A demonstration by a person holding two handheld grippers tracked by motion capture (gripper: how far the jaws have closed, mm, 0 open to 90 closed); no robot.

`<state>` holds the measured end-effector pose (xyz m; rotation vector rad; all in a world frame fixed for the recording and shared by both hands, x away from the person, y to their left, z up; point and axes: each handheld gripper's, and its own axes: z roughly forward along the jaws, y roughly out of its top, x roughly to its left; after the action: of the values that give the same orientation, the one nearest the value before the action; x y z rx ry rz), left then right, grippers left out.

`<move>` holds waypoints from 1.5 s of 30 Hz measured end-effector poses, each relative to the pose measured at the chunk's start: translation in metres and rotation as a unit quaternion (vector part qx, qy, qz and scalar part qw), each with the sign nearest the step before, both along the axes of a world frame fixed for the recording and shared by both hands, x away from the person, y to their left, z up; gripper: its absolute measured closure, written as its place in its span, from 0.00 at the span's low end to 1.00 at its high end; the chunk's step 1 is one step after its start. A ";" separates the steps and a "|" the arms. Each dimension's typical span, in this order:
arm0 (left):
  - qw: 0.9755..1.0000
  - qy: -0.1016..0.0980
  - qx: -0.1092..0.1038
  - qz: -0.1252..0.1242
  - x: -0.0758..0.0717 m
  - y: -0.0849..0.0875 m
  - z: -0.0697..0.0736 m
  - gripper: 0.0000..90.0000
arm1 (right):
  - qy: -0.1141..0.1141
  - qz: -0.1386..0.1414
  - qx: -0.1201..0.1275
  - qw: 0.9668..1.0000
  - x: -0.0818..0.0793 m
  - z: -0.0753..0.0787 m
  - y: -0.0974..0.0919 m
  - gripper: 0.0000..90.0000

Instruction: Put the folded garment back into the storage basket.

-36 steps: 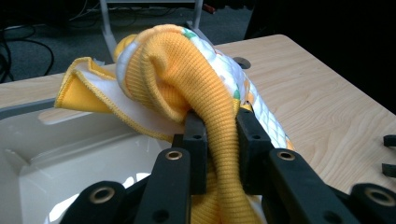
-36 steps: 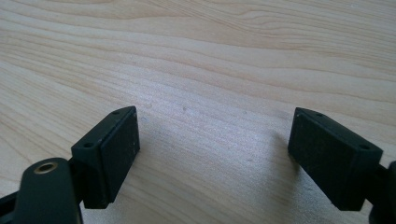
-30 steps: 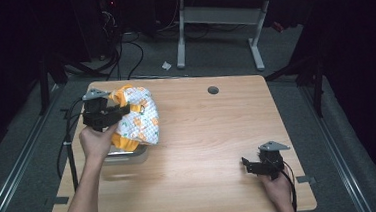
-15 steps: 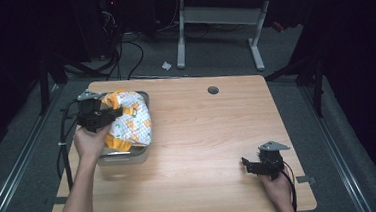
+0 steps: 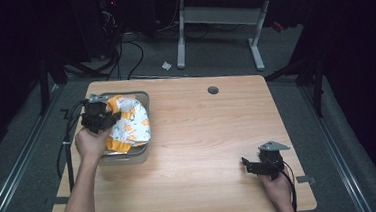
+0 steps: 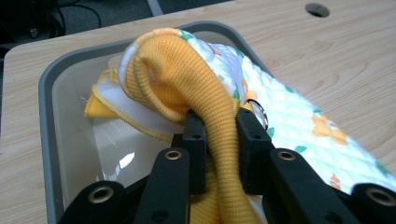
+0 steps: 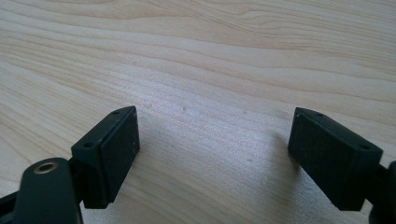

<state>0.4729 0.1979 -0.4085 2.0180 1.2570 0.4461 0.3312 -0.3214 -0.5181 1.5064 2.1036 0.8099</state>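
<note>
Clamping the left tool on the yellow cloth.

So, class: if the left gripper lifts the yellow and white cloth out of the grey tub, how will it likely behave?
Probably floppy: the cloth sags over the tub's rim and folds around the left gripper, which pinches its knit yellow edge. Likely light, since one small pinch bunches it. It should not slip easily, as the ribbed knit looks grippy, though loose parts may trail and snag the rim.

Garment end behind tool
</note>
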 end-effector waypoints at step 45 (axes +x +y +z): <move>0.999 -0.013 0.020 0.023 -0.003 -0.030 -0.004 0.45 | 0.000 -0.001 0.000 1.000 0.000 0.000 0.000 0.18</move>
<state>0.4694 0.1675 -0.4125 2.0143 1.2894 0.5211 0.3310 -0.3213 -0.5180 1.5076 2.1029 0.8090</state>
